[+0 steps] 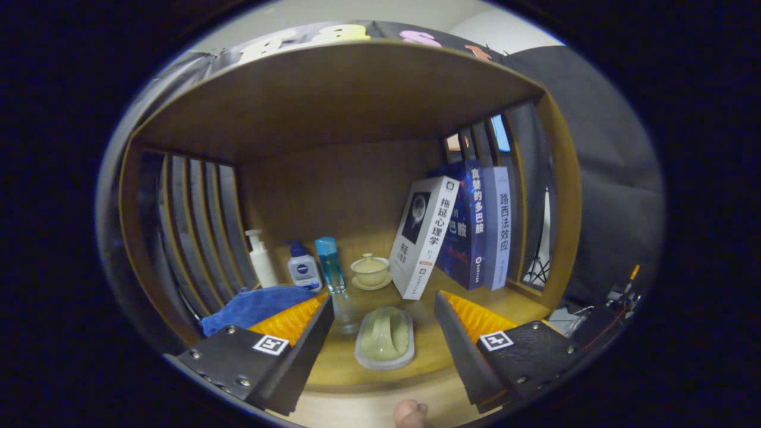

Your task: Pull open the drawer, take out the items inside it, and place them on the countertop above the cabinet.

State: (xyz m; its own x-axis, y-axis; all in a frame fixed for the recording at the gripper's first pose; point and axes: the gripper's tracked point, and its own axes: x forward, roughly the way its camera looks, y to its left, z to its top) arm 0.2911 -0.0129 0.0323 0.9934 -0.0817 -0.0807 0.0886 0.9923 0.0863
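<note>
The gripper hangs level with its fingers spread wide and empty, facing into the shelf where a pale green soap dish lies between them. The drawer cannot be made out, so the sound move is likely to draw back and find its front before reaching.

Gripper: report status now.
Gripper open, holding nothing. Pale green lidded dish on countertop between the fingers. Blue cloth beside one finger; books beyond.
</note>
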